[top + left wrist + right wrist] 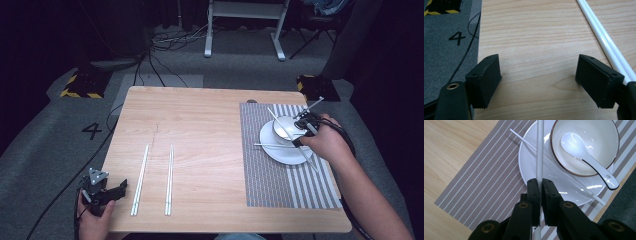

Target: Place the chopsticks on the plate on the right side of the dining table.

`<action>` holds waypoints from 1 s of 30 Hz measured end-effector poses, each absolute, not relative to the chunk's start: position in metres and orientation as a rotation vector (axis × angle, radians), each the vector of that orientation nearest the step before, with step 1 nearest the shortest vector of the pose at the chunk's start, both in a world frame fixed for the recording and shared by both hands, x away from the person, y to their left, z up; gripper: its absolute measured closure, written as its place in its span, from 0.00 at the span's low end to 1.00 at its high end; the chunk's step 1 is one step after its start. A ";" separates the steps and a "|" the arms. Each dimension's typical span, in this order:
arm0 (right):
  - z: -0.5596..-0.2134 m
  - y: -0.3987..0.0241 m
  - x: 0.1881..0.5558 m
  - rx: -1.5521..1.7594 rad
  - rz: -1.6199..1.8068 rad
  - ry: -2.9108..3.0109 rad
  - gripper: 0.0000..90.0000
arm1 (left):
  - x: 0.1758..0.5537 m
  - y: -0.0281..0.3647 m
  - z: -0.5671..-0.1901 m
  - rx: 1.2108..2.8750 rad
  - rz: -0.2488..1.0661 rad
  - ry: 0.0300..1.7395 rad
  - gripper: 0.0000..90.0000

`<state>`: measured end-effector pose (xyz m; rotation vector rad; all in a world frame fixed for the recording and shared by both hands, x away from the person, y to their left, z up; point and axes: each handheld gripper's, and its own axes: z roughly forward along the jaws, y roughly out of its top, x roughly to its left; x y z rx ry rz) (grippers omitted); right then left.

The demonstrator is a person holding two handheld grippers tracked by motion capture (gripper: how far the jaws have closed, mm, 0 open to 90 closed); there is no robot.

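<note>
Right gripper [541, 185] clamps a chopstick [539, 150] over the plate [529, 167] (near the table's [200, 115] right edge); left gripper [537, 80] gapes empty.

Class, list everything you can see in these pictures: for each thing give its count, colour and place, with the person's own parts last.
Table: one, light wood, centre.
Placemat: one, grey striped, table's right side.
Plate: one, white, on the placemat.
Bowl: one, white with dark rim, on the plate.
Spoon: one, white, in the bowl.
Chopstick pairs: two, white, lying on the table's left part.
Loose chopstick: one, white, across the plate.
Held chopstick: one, white, above the plate.
Left claw: black, open, table's near-left corner.
Right claw: black, shut on the held chopstick.
</note>
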<state>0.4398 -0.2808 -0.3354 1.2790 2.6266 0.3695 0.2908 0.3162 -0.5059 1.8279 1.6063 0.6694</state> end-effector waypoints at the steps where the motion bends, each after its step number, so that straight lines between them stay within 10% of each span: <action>1: -0.337 -0.282 0.440 1.271 0.370 2.631 0.95 | 0.291 0.316 -0.506 1.828 0.669 1.607 0.22; 30: -0.415 -0.273 0.459 1.086 0.188 2.785 0.95 | 0.290 0.316 -0.506 1.825 0.671 1.612 0.22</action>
